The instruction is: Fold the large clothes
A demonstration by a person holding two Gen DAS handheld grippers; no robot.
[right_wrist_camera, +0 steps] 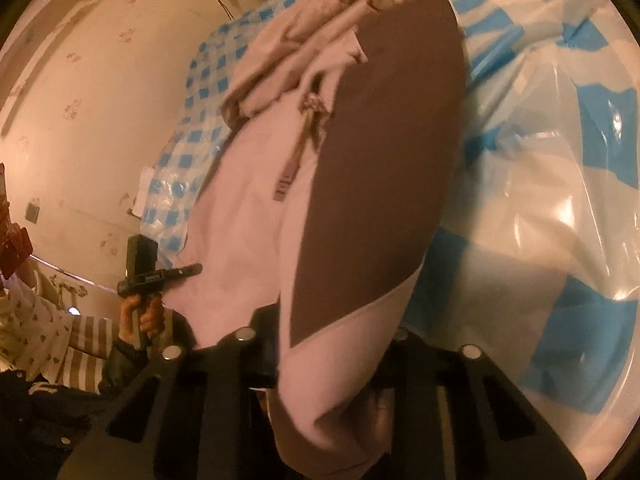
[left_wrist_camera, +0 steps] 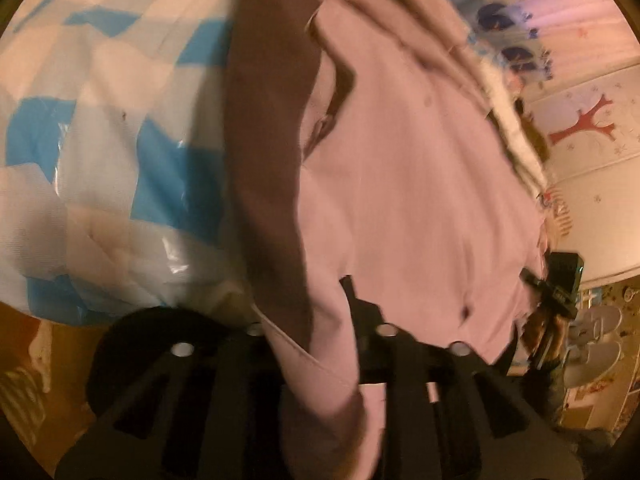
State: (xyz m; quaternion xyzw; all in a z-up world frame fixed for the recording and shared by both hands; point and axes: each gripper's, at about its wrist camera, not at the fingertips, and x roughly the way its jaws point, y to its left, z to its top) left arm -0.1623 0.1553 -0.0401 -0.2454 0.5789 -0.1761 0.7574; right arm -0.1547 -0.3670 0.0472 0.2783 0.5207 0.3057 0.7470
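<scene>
Pink and brown cloth fills the middle of the left wrist view: a large garment [left_wrist_camera: 400,168] hanging from 12 o'clock down to 6, its hem drawn into the left claw [left_wrist_camera: 320,344], whose dark fingers are closed on the fabric. Behind it, from 8 to 11 o'clock, lies a bed [left_wrist_camera: 100,128] under a blue-and-white checked sheet with glossy clear plastic over it. At 3 o'clock stands a pale wall with a red tree sticker [left_wrist_camera: 584,124], and at 4 o'clock the right claw [left_wrist_camera: 554,286] shows small, pressed against the garment's edge.

From the right wrist view, the same garment [right_wrist_camera: 372,168] runs from 12 o'clock to the bottom, a broad brown panel beside pink cloth, with a drawstring [right_wrist_camera: 304,136] dangling at centre. The right claw [right_wrist_camera: 324,360] is closed on the lower edge. The checked bed [right_wrist_camera: 560,200] spreads from 1 to 4 o'clock. A cream wall [right_wrist_camera: 100,100] fills 9 to 11, and at 8 o'clock a hand [right_wrist_camera: 140,320] holds the left claw [right_wrist_camera: 188,270] at the garment's side.
</scene>
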